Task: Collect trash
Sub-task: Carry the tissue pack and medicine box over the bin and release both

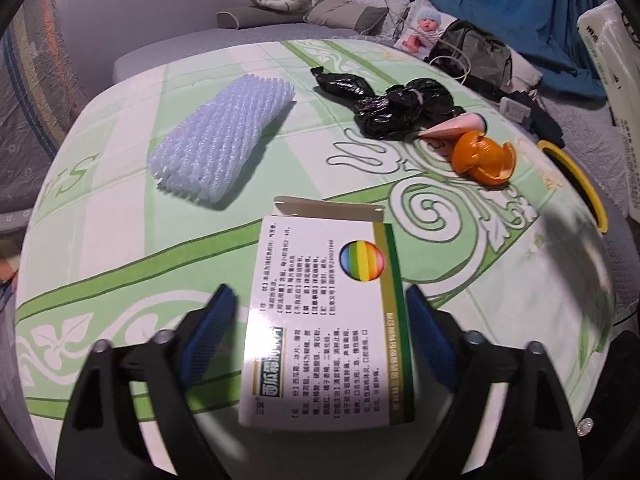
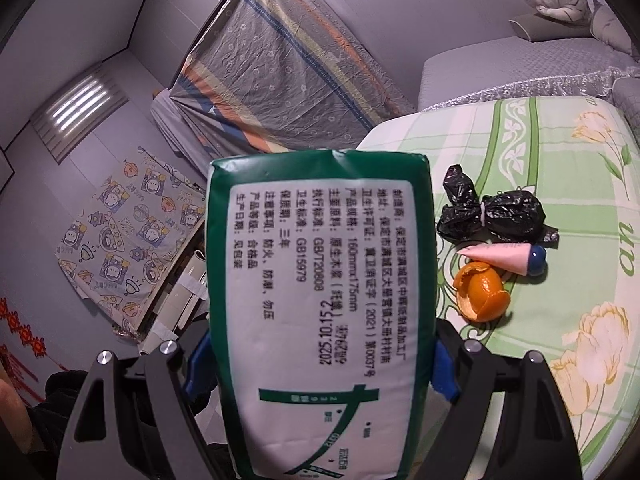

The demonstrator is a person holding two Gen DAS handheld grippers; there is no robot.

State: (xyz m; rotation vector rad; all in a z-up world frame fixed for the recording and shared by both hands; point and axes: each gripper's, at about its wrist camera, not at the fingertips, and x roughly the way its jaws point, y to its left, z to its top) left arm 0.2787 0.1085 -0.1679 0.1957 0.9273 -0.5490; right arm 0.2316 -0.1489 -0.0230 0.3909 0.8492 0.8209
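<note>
My left gripper is open around a white medicine box with a rainbow circle that lies on the green patterned table; the blue pads stand a little apart from its sides. Beyond it lie a pale blue foam fruit net, a knotted black plastic bag, a pink cone-shaped tube and an orange peel. My right gripper is shut on a green and white tissue pack, held up off the table's left edge. The bag, tube and peel show to its right.
A yellow-rimmed bin sits off the table's right edge. A doll, a dark bag and a power strip lie behind the table. A plastic-covered mattress leans on the wall at left.
</note>
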